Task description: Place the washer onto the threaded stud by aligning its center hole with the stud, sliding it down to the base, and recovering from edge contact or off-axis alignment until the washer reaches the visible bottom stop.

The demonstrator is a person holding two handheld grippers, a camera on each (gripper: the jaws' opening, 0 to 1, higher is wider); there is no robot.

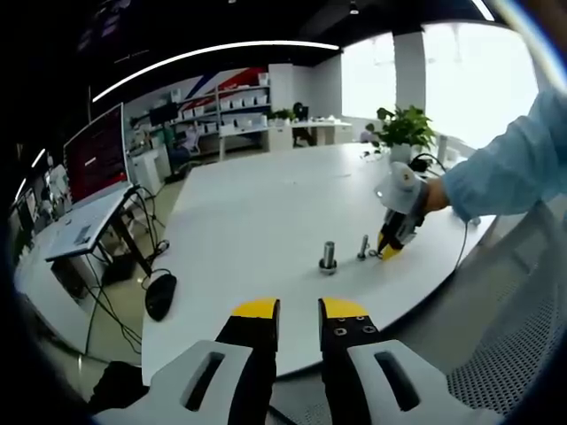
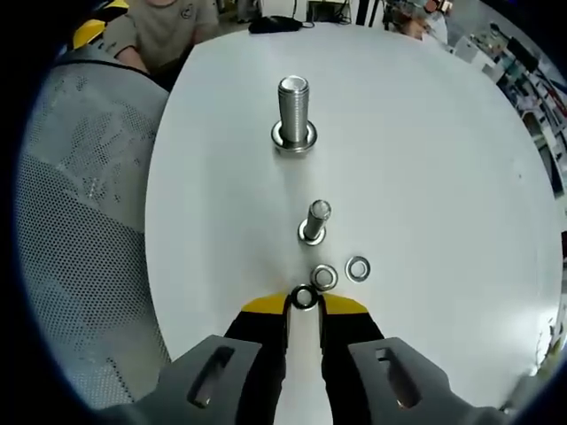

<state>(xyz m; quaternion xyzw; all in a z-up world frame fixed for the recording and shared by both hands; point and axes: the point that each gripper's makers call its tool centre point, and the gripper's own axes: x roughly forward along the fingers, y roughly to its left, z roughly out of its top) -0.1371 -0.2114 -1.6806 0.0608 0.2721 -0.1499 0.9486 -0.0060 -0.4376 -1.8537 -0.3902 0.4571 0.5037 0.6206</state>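
On the white round table a small threaded stud stands upright just ahead of my right gripper. A dark washer sits between its yellow fingertips, flat at table level, and the jaws close on both sides of it. Two loose washers lie beside it. Farther off is a large stud with a washer around its base. My left gripper hovers open at the table's near edge, nothing between its jaws. From there I see both studs and the right gripper tipped down at the table.
A grey mesh chair stands at the table's edge beside the right gripper. A person in a beige shirt sits across. A black mouse, cables and a monitor lie off the table; a potted plant stands at its far side.
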